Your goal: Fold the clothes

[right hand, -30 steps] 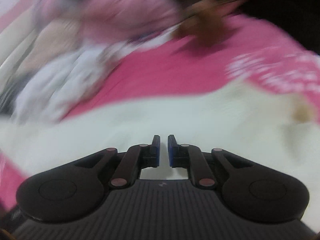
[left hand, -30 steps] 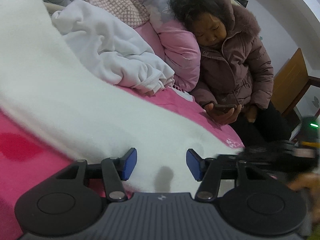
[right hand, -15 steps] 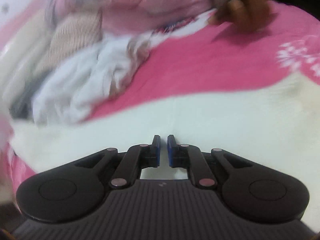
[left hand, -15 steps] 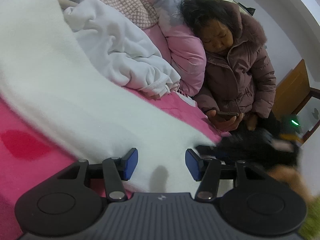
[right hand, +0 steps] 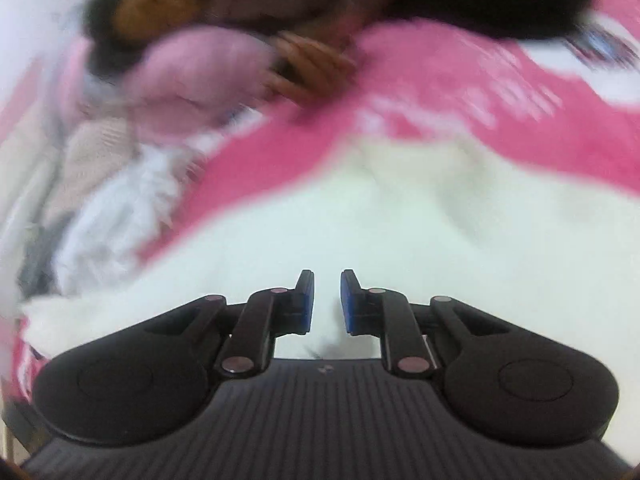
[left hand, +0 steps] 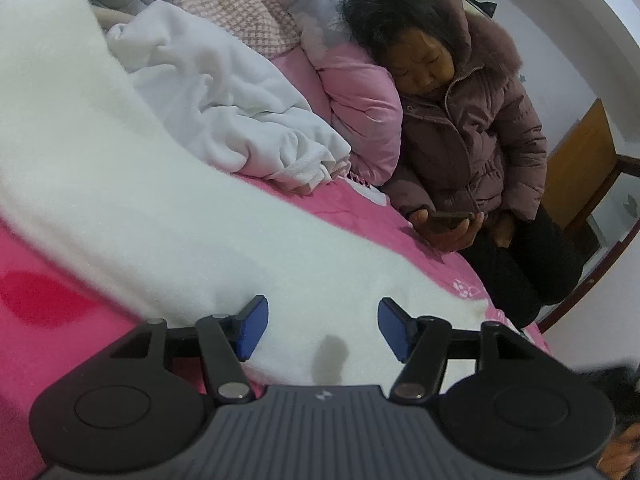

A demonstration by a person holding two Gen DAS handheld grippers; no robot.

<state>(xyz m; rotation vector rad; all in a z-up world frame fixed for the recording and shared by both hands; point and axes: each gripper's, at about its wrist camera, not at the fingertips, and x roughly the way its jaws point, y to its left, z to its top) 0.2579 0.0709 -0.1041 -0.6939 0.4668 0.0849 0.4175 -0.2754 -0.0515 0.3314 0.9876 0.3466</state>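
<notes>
— What covers the bed on the left side?

— A bright pink bedspread [left hand: 48, 300], and across it a long white fluffy garment [left hand: 168, 216] running from the upper left down to the near edge. Behind it lies a crumpled white cotton cloth [left hand: 224, 120], then a pink-and-white checked fabric [left hand: 228, 8] and a pale pink quilted duvet [left hand: 356, 108] heaped together.

— And the left gripper [left hand: 320, 326]?

— Its blue-padded fingers stand wide apart, poised over the near edge of the fluffy garment, nothing between them.

— Further right?

— A person in a mauve padded jacket [left hand: 480, 136] leans on the duvet, holding a dark phone [left hand: 450, 219]. Beyond are a brown wooden chair [left hand: 580, 168] and a pale wall.

— The right gripper [right hand: 327, 300]?

— Its fingers are parted by a narrow gap (the view is smeared by motion), with the white garment [right hand: 400, 232] beneath and ahead of them; whether any cloth is caught between them I cannot tell. The pink bedspread [right hand: 440, 92] shows beyond.
</notes>
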